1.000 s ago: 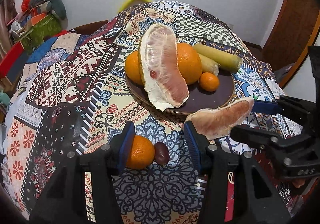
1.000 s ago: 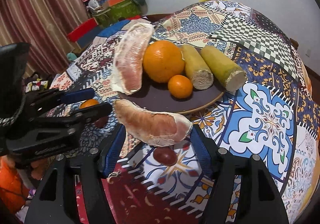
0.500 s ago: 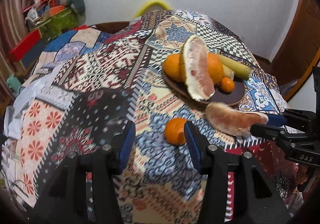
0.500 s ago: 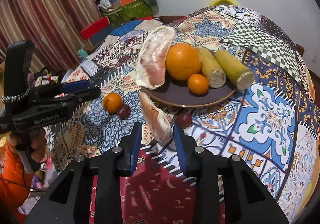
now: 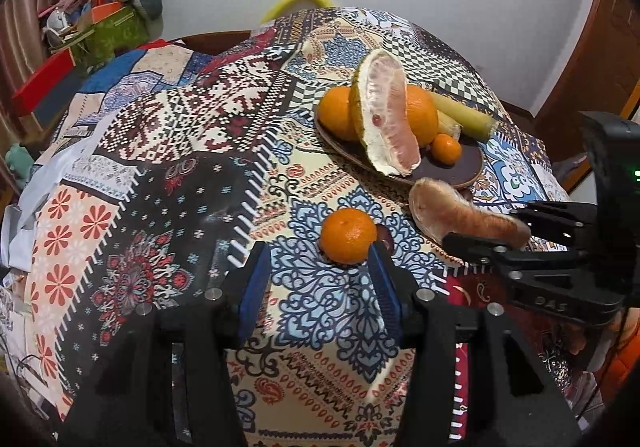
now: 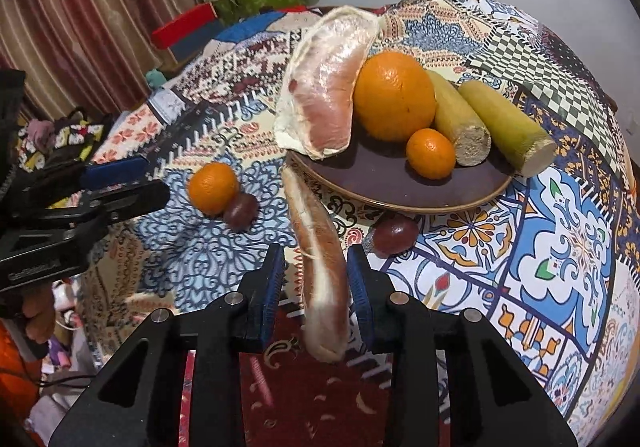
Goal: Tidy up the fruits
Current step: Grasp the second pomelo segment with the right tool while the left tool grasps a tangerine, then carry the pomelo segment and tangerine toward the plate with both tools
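Note:
A brown plate (image 6: 384, 183) holds a large pomelo wedge (image 6: 328, 87), a big orange (image 6: 394, 95), a small tangerine (image 6: 431, 153) and two sugarcane pieces (image 6: 502, 123). My right gripper (image 6: 315, 271) is shut on a pomelo segment (image 6: 318, 267), held above the cloth in front of the plate; that segment also shows in the left wrist view (image 5: 460, 217). My left gripper (image 5: 318, 279) is open and empty; a loose tangerine (image 5: 347, 235) lies just beyond its fingertips beside a dark chestnut (image 6: 240, 210). Another chestnut (image 6: 394, 233) lies by the plate's rim.
The table is covered by a patchwork cloth (image 5: 180, 151). Boxes and clutter (image 5: 100, 27) stand behind at the far left, curtains (image 6: 80, 7) at the left, a wooden door (image 5: 592, 59) at the right.
My right gripper closed on the pomelo segment and turned it lengthwise between the fingers. My left gripper pulled back from the loose tangerine and swung leftwards.

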Available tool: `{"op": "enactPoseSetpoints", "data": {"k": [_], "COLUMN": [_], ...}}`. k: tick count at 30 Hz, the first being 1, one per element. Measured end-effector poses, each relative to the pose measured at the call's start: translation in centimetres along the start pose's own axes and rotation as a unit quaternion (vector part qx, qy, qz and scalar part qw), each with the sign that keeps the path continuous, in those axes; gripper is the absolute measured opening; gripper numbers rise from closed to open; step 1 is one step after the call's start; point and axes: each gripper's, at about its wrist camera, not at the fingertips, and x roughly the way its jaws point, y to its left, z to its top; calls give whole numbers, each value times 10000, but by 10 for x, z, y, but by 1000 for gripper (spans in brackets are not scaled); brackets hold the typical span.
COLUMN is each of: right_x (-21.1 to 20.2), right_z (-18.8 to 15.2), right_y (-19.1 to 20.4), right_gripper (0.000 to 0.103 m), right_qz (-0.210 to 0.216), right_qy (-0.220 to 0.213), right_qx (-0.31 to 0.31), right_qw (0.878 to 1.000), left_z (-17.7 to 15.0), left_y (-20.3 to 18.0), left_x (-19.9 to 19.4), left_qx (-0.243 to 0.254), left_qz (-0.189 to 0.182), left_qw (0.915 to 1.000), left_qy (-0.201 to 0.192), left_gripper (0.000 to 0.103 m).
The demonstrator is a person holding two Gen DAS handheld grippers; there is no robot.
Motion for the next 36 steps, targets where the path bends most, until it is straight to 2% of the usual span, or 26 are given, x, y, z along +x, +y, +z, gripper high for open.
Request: {"op": "enactPoseSetpoints", "data": {"k": [2, 6, 7, 11, 19, 23, 24, 31, 36], "right_x": [7, 7, 6, 4, -8, -16, -19, -39, -51], "right_z": [0, 0, 0, -1, -2, -4, -4, -2, -2], "right_y": [-1, -2, -3, -5, -7, -9, -10, -21, -26], "right_gripper": [31, 28, 22, 22, 21, 21, 21, 21, 21], "right_qz": [53, 39, 57, 189, 175, 144, 114, 35, -40], "right_qy": [123, 47, 26, -37, -250, -368, -407, -661, -816], "right_qx": [15, 19, 46, 199, 293, 337, 339, 497, 589], "right_qw": [9999, 10000, 10000, 9996, 9991, 9987, 9985, 9966, 9949], "left_z": [0, 0, 1, 2, 9, 11, 10, 10, 16], "left_y": [-3, -7, -8, -11, -8, -9, -10, -11, -15], "left_x": [3, 10, 12, 17, 31, 37, 38, 32, 14], "left_qx": [46, 103, 113, 159, -7, -16, -11, 26, 84], "left_qz": [-4, -33, -41, -64, -245, -287, -283, -278, -281], "left_qw": [10000, 9999, 9999, 9998, 9996, 9994, 9994, 9995, 9995], "left_qy": [20, 85, 98, 107, 140, 182, 175, 121, -75], "left_gripper": [50, 50, 50, 50, 50, 37, 37, 37, 36]}}
